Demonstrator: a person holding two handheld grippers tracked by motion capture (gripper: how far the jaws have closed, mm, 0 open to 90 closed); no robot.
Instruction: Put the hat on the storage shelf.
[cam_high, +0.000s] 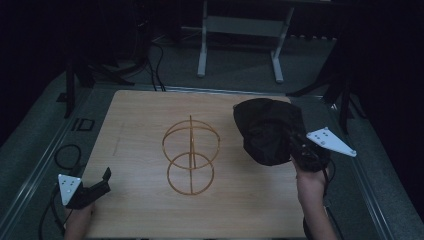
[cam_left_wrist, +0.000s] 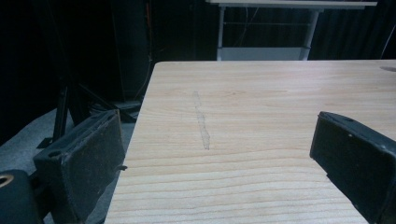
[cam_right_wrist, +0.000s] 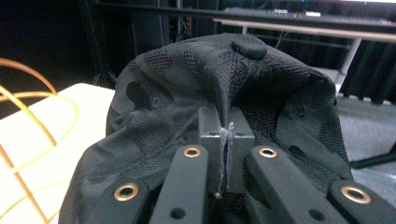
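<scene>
Table (cam_high: 140, 210): light wood top, seen from above, dark floor around it.

Stand (cam_high: 190, 155): thin orange wire frame of two rings on an upright rod, at the table's middle, touching neither gripper. Its curved wires also show at the left edge of the right gripper view (cam_right_wrist: 28, 140).

Cap (cam_high: 267, 130): black mesh fabric with a button on its crown, at the table's right side, right of the stand and apart from it. Whether it rests on the table or hangs just above cannot be told.

Right gripper (cam_high: 300, 150): held by the person's right hand (cam_high: 310, 182) at the table's right edge, at the cap's near right edge. In the right gripper view the jaws are pressed together on a fold of the cap (cam_right_wrist: 224, 93); the fabric runs up from between them and the crown bulges beyond and above the tips.

Left gripper (cam_high: 97, 184): at the near left corner, well apart from stand and cap. In the left gripper view its jaws stand wide apart over bare wood (cam_left_wrist: 243, 121), nothing between them.
</scene>
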